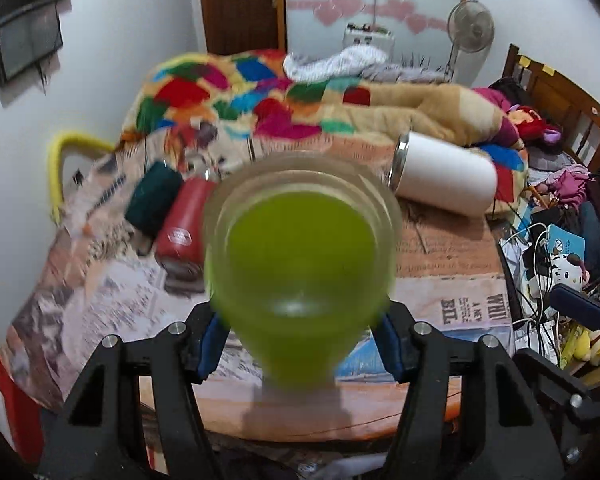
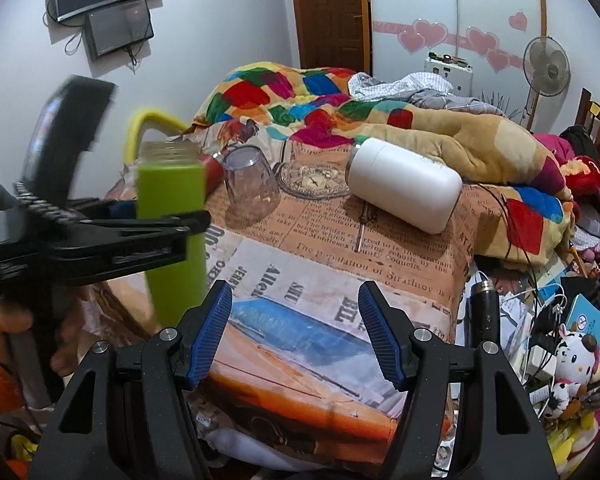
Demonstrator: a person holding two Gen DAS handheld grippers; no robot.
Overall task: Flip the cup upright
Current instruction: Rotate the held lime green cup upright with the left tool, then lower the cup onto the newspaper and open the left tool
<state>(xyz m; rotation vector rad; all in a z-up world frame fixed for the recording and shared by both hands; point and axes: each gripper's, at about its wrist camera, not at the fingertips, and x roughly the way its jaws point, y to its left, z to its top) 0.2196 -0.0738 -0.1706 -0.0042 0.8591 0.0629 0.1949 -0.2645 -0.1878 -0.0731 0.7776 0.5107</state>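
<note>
My left gripper [image 1: 300,344] is shut on a green cup [image 1: 300,264] with a clear threaded rim. In the left wrist view its open mouth tilts up toward the camera, blurred. In the right wrist view the green cup [image 2: 172,220] stands roughly upright above the table's left edge, mouth up, held by the left gripper [image 2: 196,220] at mid height. My right gripper [image 2: 296,336] is open and empty above the front of the newspaper-print tablecloth [image 2: 340,280].
A white tumbler [image 2: 404,184] lies on its side at the back right. A clear glass [image 2: 252,188] stands mouth down at the back. A red bottle [image 1: 184,228] and a dark green cup [image 1: 152,196] lie at the left. A colourful blanket [image 2: 340,108] lies behind, cluttered cables and toys [image 2: 572,352] right.
</note>
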